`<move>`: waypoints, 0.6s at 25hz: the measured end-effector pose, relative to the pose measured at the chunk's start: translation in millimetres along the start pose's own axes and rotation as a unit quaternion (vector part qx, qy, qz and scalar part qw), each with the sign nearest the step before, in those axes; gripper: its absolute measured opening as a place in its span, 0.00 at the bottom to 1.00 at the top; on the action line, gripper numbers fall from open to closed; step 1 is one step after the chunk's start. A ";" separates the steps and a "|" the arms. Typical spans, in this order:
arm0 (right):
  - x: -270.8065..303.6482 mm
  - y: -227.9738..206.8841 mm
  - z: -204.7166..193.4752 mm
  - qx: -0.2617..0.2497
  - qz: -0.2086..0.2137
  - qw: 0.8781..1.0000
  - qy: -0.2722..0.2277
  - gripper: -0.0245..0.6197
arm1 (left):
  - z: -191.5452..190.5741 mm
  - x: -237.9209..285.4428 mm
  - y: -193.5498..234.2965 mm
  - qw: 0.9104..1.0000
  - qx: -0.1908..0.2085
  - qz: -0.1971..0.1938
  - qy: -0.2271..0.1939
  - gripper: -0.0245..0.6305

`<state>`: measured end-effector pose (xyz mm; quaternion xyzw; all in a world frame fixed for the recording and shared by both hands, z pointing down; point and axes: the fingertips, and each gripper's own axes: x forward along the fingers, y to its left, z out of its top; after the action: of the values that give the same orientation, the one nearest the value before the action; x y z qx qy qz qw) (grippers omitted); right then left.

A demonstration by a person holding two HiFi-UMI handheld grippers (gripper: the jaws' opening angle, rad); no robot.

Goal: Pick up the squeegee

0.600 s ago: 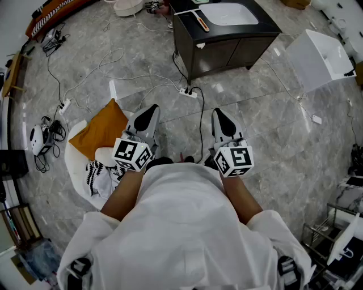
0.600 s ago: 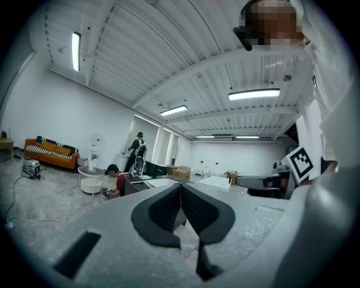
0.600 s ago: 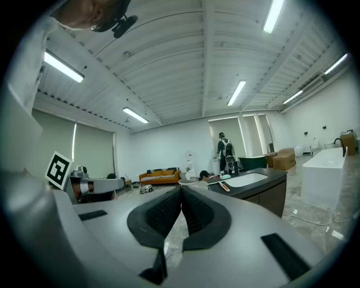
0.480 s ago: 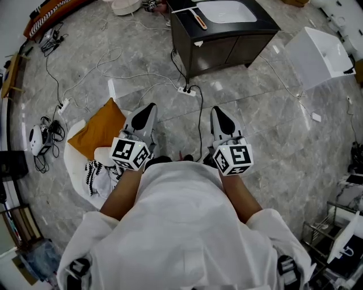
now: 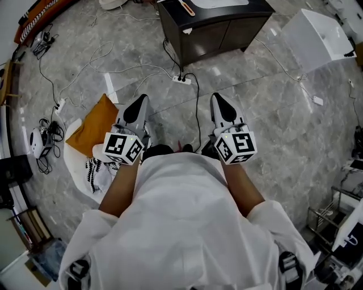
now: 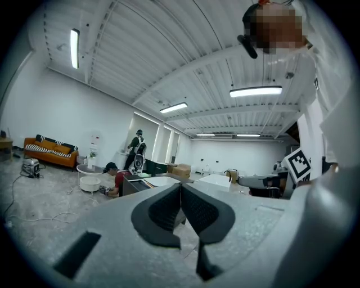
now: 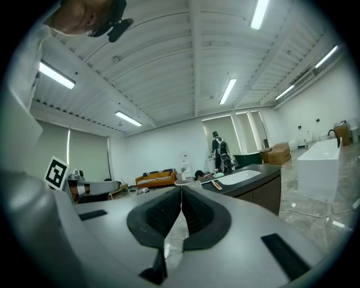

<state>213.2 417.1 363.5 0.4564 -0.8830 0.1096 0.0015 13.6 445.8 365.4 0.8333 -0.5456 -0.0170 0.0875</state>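
Well ahead of the left tool (image 5: 139,99) and right tool (image 5: 218,98), both sitting closed and empty, the squeegee (image 5: 186,9) is lying on the counter (image 5: 258,8), its far end hard to make out.

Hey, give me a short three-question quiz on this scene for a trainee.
1. True or false: the left tongs and right tongs are both shut and empty.
2. The orange-handled squeegee lies on: A the dark sink cabinet; B the grey floor; C the white tub.
3. Which tongs are nearer the orange cushion?
Key: 1 true; 2 A; 3 left.
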 end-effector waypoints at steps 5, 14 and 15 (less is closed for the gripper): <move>4.4 -27.5 -15.2 0.008 -0.017 1.000 0.021 0.06 | -11.2 16.7 2.6 1.000 0.002 0.018 0.013 0.06; 64.4 -39.3 -19.6 0.017 -0.011 0.999 0.033 0.06 | -24.5 52.8 58.4 0.997 -0.038 0.065 0.030 0.06; 73.5 -42.5 -17.9 0.017 -0.012 0.999 0.034 0.06 | -26.8 59.4 66.5 0.996 -0.044 0.067 0.031 0.06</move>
<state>202.8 337.5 396.6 0.4632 -0.8748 0.1399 0.0248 -19.4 369.1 406.7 0.7903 -0.5961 -0.0092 0.1414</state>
